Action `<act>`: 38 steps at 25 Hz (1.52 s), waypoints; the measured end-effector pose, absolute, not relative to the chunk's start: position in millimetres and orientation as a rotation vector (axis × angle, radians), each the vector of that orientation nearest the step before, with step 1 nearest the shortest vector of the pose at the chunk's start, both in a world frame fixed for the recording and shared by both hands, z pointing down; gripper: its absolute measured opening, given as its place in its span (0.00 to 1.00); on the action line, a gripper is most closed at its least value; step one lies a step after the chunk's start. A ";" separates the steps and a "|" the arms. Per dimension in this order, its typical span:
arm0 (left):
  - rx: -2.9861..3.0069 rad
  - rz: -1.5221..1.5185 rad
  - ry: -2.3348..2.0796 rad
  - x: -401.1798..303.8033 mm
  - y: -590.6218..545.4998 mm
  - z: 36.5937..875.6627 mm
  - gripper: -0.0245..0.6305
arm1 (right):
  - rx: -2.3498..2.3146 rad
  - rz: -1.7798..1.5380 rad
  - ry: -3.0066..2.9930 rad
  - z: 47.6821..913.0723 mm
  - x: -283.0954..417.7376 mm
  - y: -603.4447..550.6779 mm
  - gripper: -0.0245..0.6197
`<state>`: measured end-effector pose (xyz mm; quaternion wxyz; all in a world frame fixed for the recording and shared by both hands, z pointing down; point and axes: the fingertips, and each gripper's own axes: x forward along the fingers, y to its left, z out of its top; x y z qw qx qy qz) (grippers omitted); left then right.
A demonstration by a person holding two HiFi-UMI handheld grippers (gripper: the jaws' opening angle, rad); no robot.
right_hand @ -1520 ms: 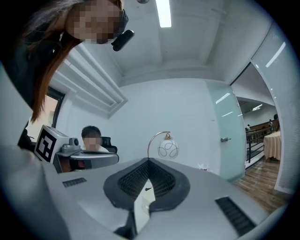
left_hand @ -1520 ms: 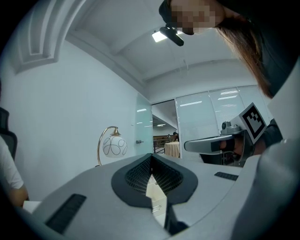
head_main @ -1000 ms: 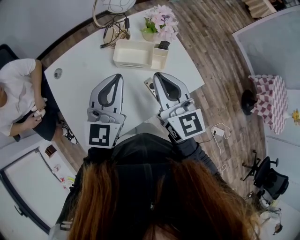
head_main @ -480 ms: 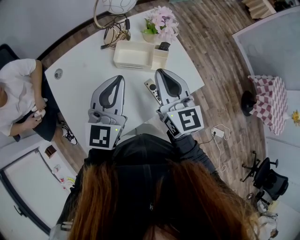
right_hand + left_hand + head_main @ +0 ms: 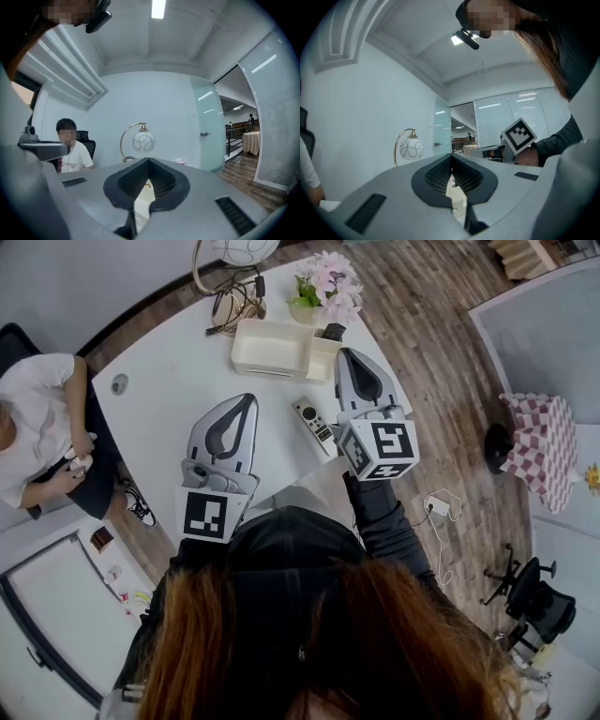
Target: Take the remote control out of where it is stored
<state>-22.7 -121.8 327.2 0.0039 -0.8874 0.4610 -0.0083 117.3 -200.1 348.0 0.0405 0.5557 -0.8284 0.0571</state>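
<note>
Lying flat near the table's (image 5: 169, 390) right edge, between left gripper (image 5: 246, 404) and right gripper (image 5: 348, 356): remote (image 5: 314, 423). We judge a sideways knock from the right gripper could slide it off that edge. We list it as slim, pale, with dark buttons. Both claws clenched, empty. Tray (image 5: 239, 348) stands beyond, toward the far edge.

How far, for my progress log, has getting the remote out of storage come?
Done, it seems: a light remote lies on the table, outside the cream box. In hand: nothing; the right gripper, jaws shut, points at the box's end compartment, where a dark item stands. The left gripper, also shut, hangs over the table. Left: if that dark item is the remote meant, lifting it out.
</note>
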 end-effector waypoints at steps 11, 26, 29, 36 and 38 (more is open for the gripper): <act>-2.811 -0.045 1.399 -17.2 -113.4 330.3 0.05 | 1.803 0.293 -2.350 411.5 150.7 -257.7 0.06; -2.809 -0.086 1.418 -24.0 -114.9 336.9 0.05 | 1.887 0.487 -2.091 514.9 159.2 -296.5 0.06; -2.807 -0.093 1.430 -26.0 -115.4 337.3 0.05 | 1.934 0.519 -2.048 518.5 158.0 -297.0 0.12; -2.803 -0.084 1.454 -29.8 -117.6 337.7 0.05 | 1.982 0.605 -1.949 528.2 154.7 -303.0 0.38; -2.801 -0.083 1.460 -30.7 -118.4 338.7 0.05 | 1.980 0.593 -1.941 528.1 151.5 -307.2 0.38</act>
